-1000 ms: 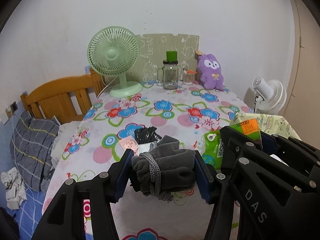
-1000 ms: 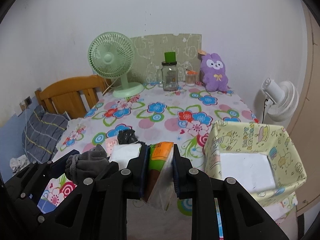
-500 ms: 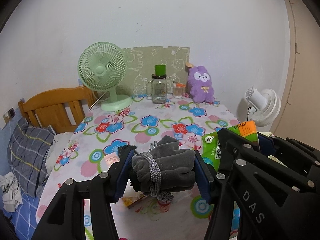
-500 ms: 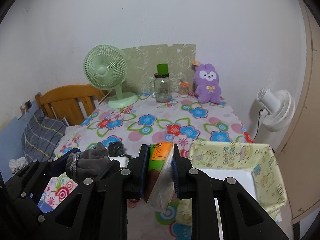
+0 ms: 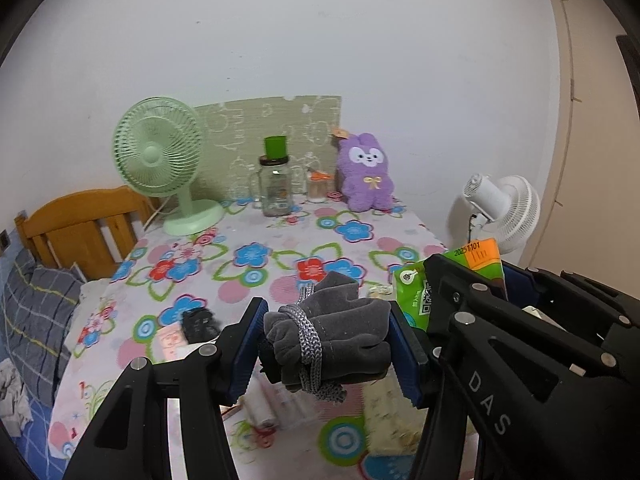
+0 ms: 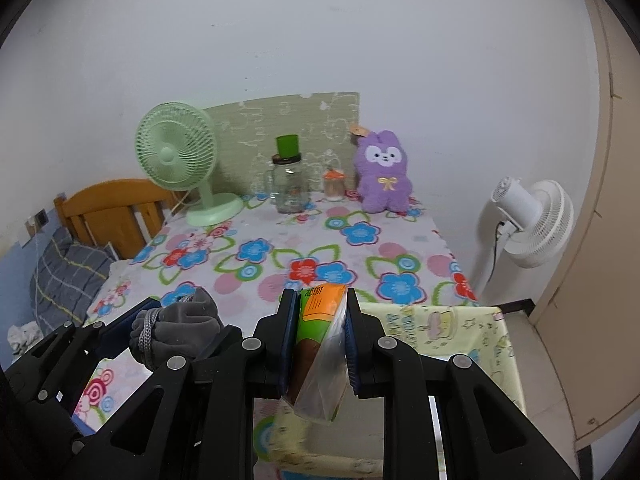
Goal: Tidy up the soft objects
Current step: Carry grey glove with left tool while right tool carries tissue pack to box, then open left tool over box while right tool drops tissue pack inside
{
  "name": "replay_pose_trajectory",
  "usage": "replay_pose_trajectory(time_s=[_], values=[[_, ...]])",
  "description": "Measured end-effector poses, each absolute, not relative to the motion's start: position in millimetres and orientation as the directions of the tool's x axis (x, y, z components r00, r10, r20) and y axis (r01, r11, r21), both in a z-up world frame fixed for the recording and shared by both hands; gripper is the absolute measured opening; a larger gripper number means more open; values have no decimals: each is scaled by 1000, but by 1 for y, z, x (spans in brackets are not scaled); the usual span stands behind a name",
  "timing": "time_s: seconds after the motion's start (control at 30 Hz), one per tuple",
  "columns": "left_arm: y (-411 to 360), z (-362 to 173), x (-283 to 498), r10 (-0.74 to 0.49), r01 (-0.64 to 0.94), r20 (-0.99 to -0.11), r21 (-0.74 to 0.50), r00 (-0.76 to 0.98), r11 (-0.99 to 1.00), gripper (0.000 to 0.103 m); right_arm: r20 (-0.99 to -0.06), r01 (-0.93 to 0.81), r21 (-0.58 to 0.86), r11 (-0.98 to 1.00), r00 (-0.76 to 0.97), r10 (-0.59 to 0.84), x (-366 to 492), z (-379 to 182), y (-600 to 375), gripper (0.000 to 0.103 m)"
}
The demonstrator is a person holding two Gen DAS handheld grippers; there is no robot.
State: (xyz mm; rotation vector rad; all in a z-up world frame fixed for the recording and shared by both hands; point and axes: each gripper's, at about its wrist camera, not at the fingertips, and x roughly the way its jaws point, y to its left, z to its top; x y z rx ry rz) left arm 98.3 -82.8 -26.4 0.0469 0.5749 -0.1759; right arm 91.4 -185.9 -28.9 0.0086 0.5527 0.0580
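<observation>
Left claw: clamped on grey pouch, above the counter at 6 o'clock.
Right claw: pinching tissue pack, over yellow box, 5 o'clock.

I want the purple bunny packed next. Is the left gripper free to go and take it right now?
Probably not. The left gripper is shut on the grey pouch. The path across the table to the bunny looks open.

White wall behind. Flowered tablecloth on table. Wooden headboard left, striped pillow below. White standing fan right, beige door beyond.
</observation>
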Motion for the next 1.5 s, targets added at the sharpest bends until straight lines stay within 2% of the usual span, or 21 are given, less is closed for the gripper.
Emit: replay_pose_trajectory(time_s=[0.67,0.8,0.93,1.03,1.17,1.23,1.3,1.5], values=[[-158,-56,142,-257,326,-631,-6,732,945,62,-588,97,44,994,807,-53,126,-59,-262,25],[-164,-65,149,-242,326,-652,9,719,945,78,-599,112,32,993,798,-70,131,-67,-268,25],[-167,-70,152,-237,329,-668,12,706,944,85,-610,114,30,993,789,-72,135,-73,-272,26],[-168,-73,153,-239,334,-674,12,699,942,86,-618,122,20,992,782,-84,137,-76,-273,28],[-168,-72,151,-247,343,-675,10,695,939,87,-627,123,16,992,774,-86,138,-77,-272,38],[-167,-71,149,-255,349,-672,6,695,937,90,-623,125,7,992,776,-94,137,-75,-270,51],[-165,-68,146,-261,351,-668,1,697,936,94,-604,127,-6,992,790,-104,133,-72,-267,72],[-153,-57,138,-251,339,-641,15,725,941,102,-566,144,-29,989,813,-135,119,-58,-257,86]])
